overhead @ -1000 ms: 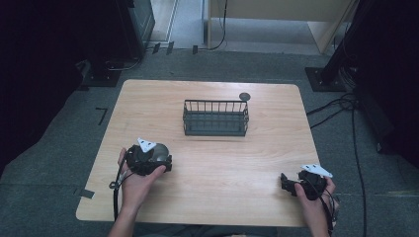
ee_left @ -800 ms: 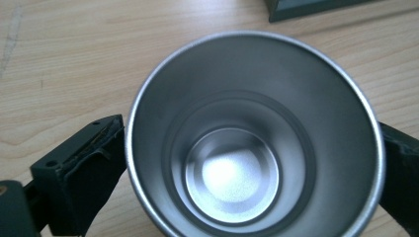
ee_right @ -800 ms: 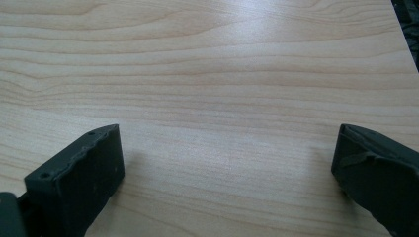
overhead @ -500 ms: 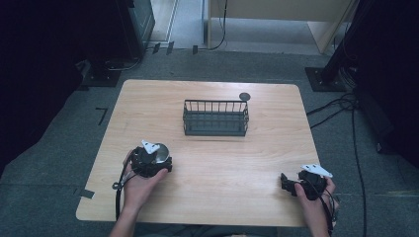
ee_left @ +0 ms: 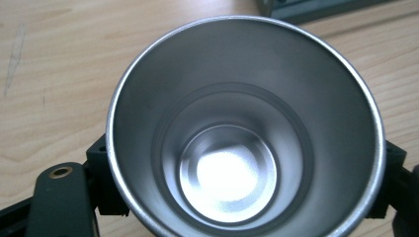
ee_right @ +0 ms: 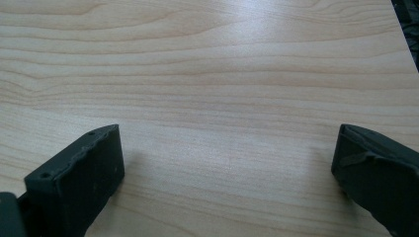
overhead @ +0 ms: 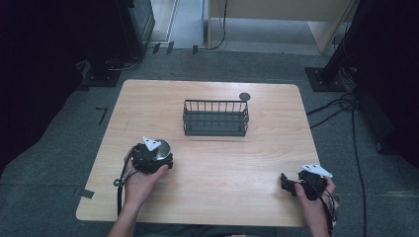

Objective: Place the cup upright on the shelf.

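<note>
The left tool (overhead: 157, 157) is clamped on a steel cup (ee_left: 244, 133), its black jaws pressing the cup's wall from either side; the left gripper view looks straight down into the cup's shiny, stepped interior and shows nothing inside it. In the high view the steel cup (overhead: 162, 147) sits at the front of that tool, over the near-left part of the table (overhead: 222, 163), with the person's left hand (overhead: 141, 180) wrapped around the tool's body and a cable trailing back along the forearm. Whether the cup's base touches the table cannot be told. The right tool (overhead: 286, 182) lies low at the near-right corner of the table, held by the right hand (overhead: 316, 197), and points toward the table's middle; in the right gripper view the right tool (ee_right: 227, 163) has its two jaws spread wide apart with bare wood grain between them. Farther out, a dark wire basket (overhead: 216, 117) stands upright near the table's middle, toward the far edge, well apart from both tools. A small dark round disc (overhead: 244, 96) lies just beyond the basket's far right corner. Around the table is grey floor (overhead: 59, 163), with cables (overhead: 346, 106) on the right.
</note>
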`<state>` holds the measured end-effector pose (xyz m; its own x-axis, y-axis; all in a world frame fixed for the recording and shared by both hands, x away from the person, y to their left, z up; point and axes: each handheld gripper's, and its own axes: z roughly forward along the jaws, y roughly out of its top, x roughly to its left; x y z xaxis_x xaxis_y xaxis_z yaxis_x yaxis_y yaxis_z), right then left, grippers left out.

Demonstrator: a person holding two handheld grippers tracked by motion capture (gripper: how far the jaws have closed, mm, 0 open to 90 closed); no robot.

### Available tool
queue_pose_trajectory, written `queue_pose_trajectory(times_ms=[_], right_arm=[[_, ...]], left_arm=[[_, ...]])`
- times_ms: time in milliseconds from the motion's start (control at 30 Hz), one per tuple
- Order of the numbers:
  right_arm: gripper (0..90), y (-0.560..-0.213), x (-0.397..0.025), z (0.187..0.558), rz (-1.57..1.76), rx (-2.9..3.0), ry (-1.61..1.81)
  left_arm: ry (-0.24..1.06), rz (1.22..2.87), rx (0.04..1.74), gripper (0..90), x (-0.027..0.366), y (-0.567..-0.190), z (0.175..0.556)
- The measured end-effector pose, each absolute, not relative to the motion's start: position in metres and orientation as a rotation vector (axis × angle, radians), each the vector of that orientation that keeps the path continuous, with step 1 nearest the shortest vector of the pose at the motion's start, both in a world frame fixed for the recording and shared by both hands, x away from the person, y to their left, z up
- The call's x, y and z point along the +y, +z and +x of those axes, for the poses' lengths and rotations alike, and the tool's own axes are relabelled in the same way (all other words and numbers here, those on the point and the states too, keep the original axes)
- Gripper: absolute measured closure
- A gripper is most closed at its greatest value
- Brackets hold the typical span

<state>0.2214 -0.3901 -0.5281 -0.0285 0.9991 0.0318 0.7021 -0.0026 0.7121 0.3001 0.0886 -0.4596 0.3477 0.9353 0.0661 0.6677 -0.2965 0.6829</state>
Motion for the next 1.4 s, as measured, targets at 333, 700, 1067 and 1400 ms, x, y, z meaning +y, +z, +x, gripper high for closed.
queue_pose_trajectory(times_ms=[333,700,1067,1400], right_arm=[[0.0,-0.528,-0.39,0.221,1.754,1.781,0.779],[0.0,-0.528,-0.39,0.221,1.753,1.782,0.78],[0.0,-0.528,-0.39,0.221,1.752,1.783,0.78],[0.0,-0.528,-0.39,0.221,1.755,1.781,0.781]], left_arm=[[0.624,2.053,1.329,18.9,0.071,-0.442,0.312],[0.589,2.045,1.263,18.9,0.05,-0.423,0.326],[0.583,2.051,1.201,18.9,0.034,-0.404,0.341],[0.58,2.035,1.165,19.0,0.021,-0.389,0.354]])
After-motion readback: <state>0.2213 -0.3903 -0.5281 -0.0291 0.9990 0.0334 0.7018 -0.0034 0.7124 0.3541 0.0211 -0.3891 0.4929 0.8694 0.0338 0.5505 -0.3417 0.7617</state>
